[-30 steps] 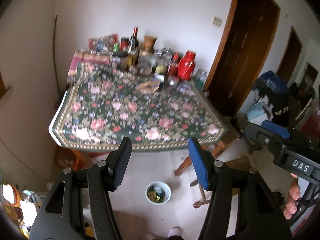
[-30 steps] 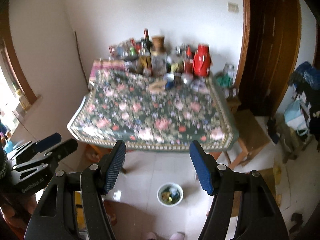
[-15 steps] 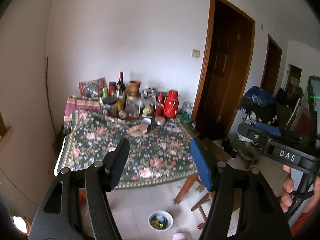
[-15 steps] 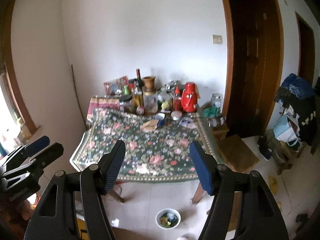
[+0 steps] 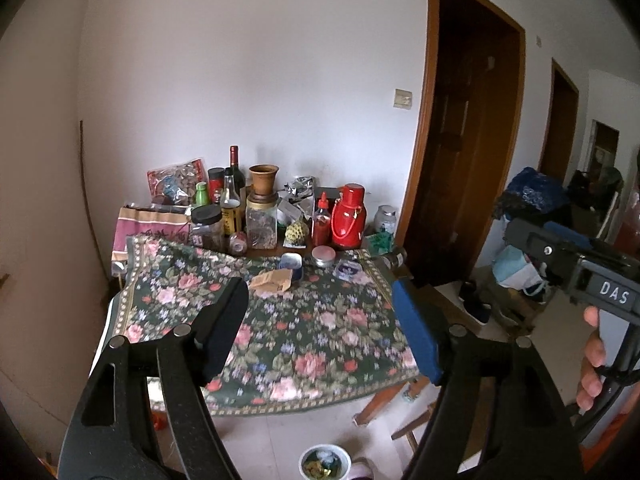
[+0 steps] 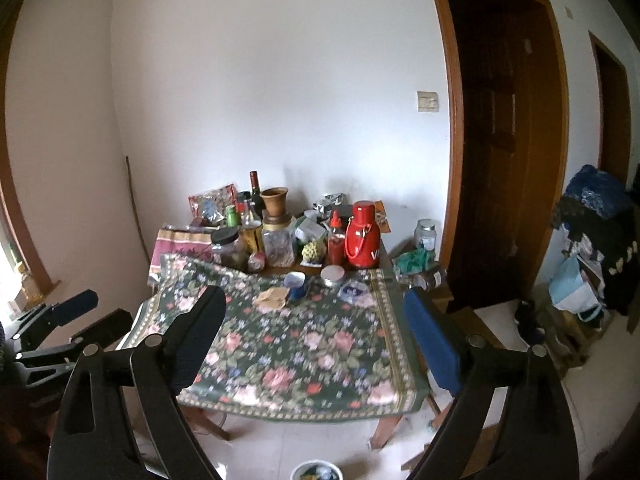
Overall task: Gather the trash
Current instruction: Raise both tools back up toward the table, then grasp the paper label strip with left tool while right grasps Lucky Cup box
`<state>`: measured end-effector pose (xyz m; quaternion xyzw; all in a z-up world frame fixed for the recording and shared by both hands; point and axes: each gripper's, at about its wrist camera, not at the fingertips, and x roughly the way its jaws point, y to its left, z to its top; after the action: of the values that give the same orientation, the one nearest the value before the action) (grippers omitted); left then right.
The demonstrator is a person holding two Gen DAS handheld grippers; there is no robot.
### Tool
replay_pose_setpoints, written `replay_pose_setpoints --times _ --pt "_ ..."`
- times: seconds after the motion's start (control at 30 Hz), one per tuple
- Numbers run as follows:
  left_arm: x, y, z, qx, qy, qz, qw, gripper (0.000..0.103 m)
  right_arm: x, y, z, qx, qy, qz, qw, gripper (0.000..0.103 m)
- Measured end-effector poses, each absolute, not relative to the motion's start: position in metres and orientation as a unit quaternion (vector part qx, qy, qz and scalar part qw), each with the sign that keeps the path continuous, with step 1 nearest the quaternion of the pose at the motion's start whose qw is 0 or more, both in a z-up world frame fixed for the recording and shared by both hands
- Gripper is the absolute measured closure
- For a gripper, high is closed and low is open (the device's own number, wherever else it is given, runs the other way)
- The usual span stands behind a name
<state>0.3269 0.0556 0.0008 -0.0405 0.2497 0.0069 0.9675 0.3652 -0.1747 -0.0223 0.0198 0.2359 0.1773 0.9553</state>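
Nearest, left gripper [image 5: 318,322]: jaws wide and just widened further, nothing between the pads. Right gripper [image 6: 314,334]: likewise spread wide, just opened further, empty; also seen at the right edge of the left wrist view with a hand [image 5: 592,364] on its grip

Below, on the tiled floor: white bowl [image 5: 325,462] with scraps inside, cut off by the lower edge in both views

Beyond the fingers: table under a floral tablecloth [image 6: 296,344], near half bare

Mid-table, well apart from both grippers: crumpled brown paper [image 5: 272,280], the likeliest trash, lying just beside a small blue tin [image 5: 292,263]; round silver tin [image 5: 323,256] and a flat clear packet [image 5: 348,268] to its right. Judged light, soft and crushable, not fragile; best pinched across a raised fold near its middle, since a flat edge may slide on the cloth

Far edge, against the wall: jars, bottles, a clay pot [image 5: 264,178], a red thermos jug [image 5: 349,216]

Left wrist view only: the hand and 2 doorways. Right wrist view only: the left gripper from outside at the left edge, a window frame [image 6: 24,248] behind it, and green crumpled plastic [image 6: 412,260] beside the table
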Motion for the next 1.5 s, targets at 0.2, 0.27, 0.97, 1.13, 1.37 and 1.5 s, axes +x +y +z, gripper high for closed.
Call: replay_pose_setpoints --times 0.2,0.27,0.97,1.13,1.37,1.5 --pt "0.396 0.039 0.001 -0.053 0.259 0.032 0.964 0.03 0.428 -0.195 -0.024 0.004 0.256 0.187 0.948 0.014" --pt "0.414 0.037 -0.001 -0.058 0.263 0.041 0.962 0.03 0.448 -0.203 -0.028 0.001 0.257 0.186 0.948 0.014" --pt "0.603 0.089 -0.106 -0.029 0.398 -0.025 0.916 0.03 0.602 -0.152 -0.113 0.037 0.391 0.117 0.912 0.014" --pt "0.646 0.116 -0.144 -0.02 0.436 -0.057 0.898 0.03 0.645 -0.126 -0.165 0.051 0.452 0.096 0.885 0.014" --pt "0.687 0.133 -0.233 -0.002 0.52 -0.066 0.852 0.03 0.704 -0.115 -0.238 0.104 0.505 0.054 0.855 0.014" --pt "0.699 0.134 -0.264 -0.004 0.537 -0.051 0.842 0.03 0.735 -0.104 -0.276 0.088 0.53 0.04 0.842 0.014"
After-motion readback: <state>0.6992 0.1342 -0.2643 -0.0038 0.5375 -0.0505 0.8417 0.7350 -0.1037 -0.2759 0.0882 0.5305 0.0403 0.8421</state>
